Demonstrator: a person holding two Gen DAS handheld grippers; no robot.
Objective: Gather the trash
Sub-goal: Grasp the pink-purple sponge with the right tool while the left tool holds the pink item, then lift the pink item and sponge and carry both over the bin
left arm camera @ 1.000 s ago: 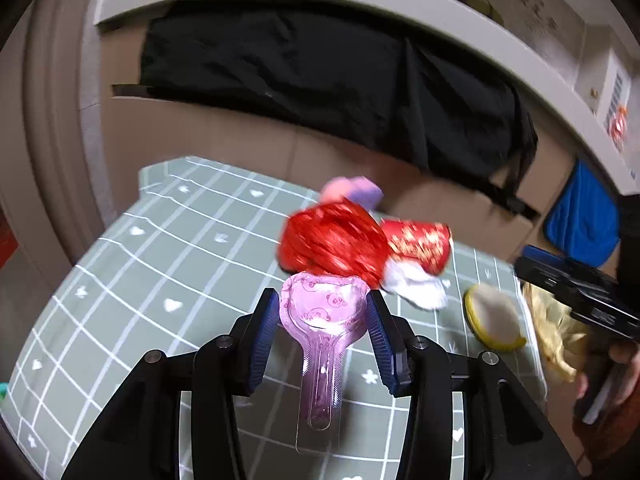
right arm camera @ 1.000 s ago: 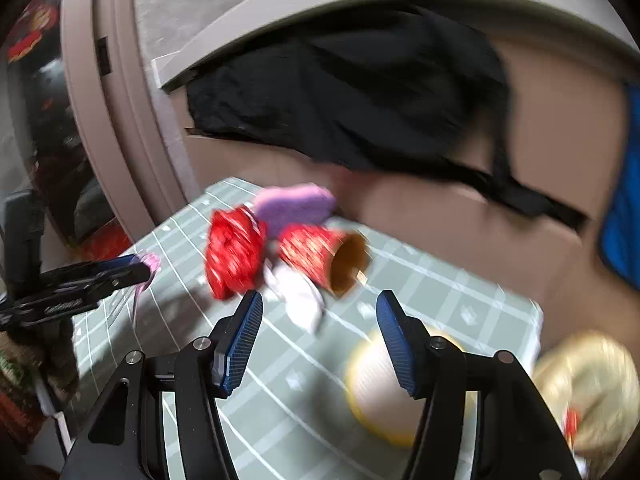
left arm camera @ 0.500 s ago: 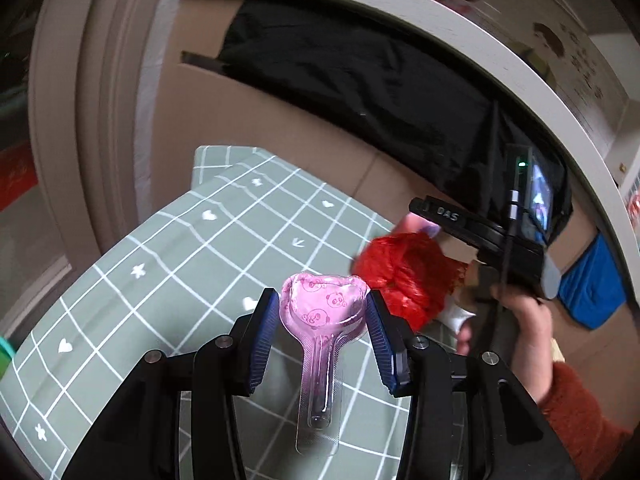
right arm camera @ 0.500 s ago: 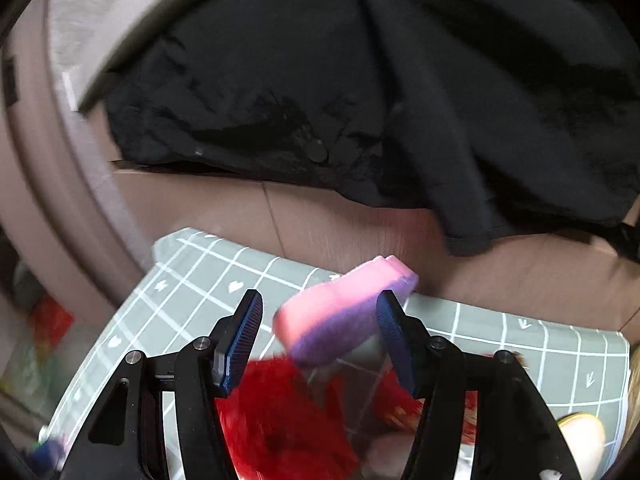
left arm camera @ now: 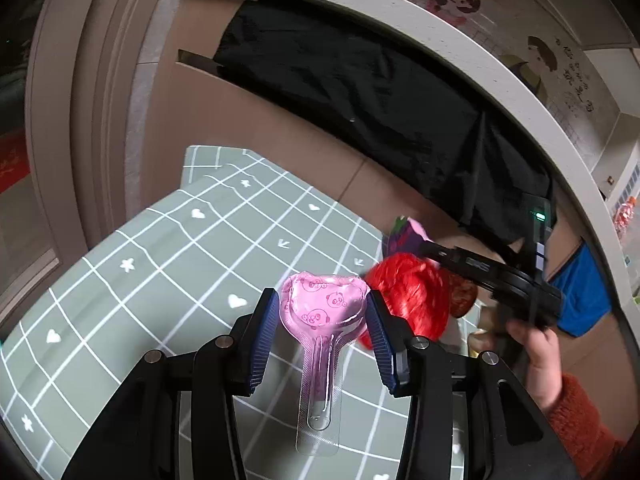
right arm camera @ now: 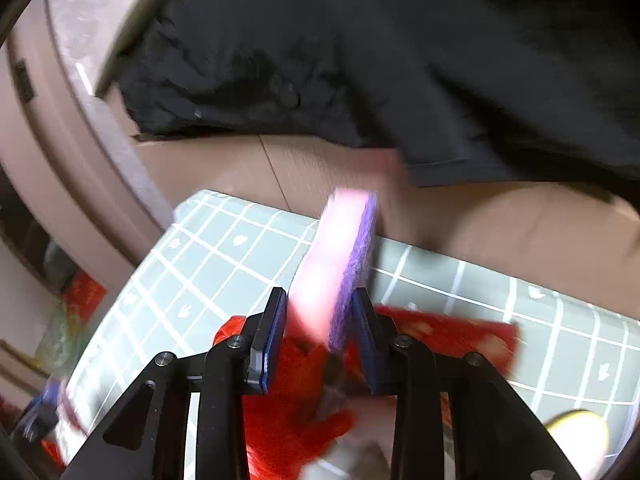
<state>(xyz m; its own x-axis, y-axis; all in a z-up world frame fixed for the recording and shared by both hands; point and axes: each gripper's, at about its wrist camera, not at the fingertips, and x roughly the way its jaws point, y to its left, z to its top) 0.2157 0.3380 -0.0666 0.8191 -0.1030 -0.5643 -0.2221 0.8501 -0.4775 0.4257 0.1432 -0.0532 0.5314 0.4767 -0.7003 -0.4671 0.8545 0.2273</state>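
My left gripper (left arm camera: 322, 295) is shut on a pink heart-shaped lollipop wrapper (left arm camera: 324, 312), whose clear stem hangs back between the fingers. Just right of it, a crumpled red foil wrapper (left arm camera: 408, 292) lies on the green checked table mat (left arm camera: 160, 260). In the right wrist view my right gripper (right arm camera: 320, 292) has its jaws closing on a pink and purple sponge (right arm camera: 340, 248), which stands tilted up between both pads above the red foil (right arm camera: 288, 420). The left wrist view shows that gripper (left arm camera: 424, 246) coming in from the right with the sponge (left arm camera: 404, 232) at its tip.
A black cloth (left arm camera: 360, 92) hangs over the brown cardboard wall behind the mat. A red printed wrapper (right arm camera: 460, 332) and a yellow-rimmed lid (right arm camera: 576, 432) lie on the mat's right side. A person's hand (left arm camera: 536, 352) in an orange sleeve holds the right gripper. Something blue (left arm camera: 580, 292) sits far right.
The right gripper swung left over the red foil and its jaws closed in on the sponge, which now stands upright. The left gripper shifted left, still holding the pink wrapper.
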